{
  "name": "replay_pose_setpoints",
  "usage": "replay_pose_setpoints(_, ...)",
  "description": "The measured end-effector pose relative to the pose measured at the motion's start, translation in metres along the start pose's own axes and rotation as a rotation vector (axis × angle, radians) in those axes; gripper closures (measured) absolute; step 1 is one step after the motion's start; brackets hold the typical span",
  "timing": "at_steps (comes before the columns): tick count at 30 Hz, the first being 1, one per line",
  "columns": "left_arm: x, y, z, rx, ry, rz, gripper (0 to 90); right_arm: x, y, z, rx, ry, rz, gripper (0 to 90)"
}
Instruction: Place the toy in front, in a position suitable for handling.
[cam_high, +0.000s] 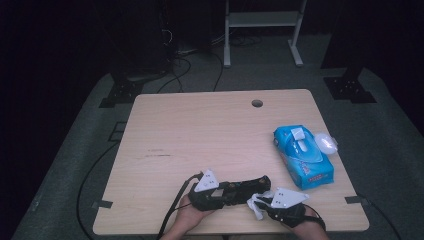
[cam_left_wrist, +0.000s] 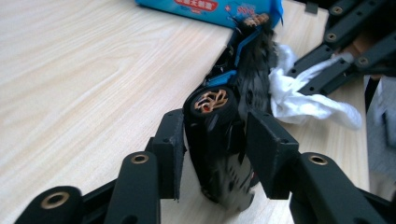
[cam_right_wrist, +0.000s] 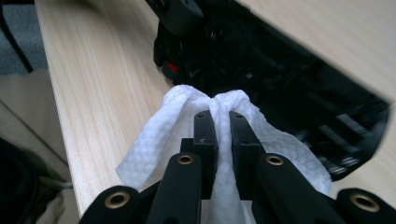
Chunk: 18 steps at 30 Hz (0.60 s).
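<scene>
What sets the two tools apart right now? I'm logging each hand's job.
The left tool straddles the black toy car, jaws spread around its body; the right tool is pinched shut on a white wipe. The left one holds something rigid and dark, the right something soft and crumpled. Both sit at the table's near edge.

1. In the left gripper view, the toy car (cam_left_wrist: 219, 140) blurred at its near end, and its far end sat behind the white wipe (cam_left_wrist: 303, 100).
2. The blue wipes pack (cam_left_wrist: 210, 7) was cut off by the far edge there; its print stayed unreadable.
3. In the right gripper view, the car's (cam_right_wrist: 280, 70) far part ran out of the picture, its underside dark and soft.
4. In the high view, both forearms were cut off at the near edge, and the left tongs (cam_high: 227, 192) were too small to judge.
</scene>
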<state>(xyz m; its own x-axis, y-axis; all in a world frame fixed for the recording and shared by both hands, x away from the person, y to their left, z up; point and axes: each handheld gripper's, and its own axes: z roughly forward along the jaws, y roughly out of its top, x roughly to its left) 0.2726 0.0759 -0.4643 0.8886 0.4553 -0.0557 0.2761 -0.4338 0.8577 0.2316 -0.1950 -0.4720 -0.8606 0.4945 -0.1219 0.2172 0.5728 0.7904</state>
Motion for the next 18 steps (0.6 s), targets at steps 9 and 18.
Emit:
replay_pose_setpoints(9, -0.005, -0.002, -0.002, -0.004, -0.003, 0.071, 59.5, 0.003, 0.003, 0.001, 0.011, 0.017, -0.003, 83.3)
replay_pose_setpoints(18, -0.017, -0.008, 0.003, 0.048, -0.021, 0.183, 64.0, 0.000, 0.049, -0.029, -0.127, -0.019, -0.030, 83.3)
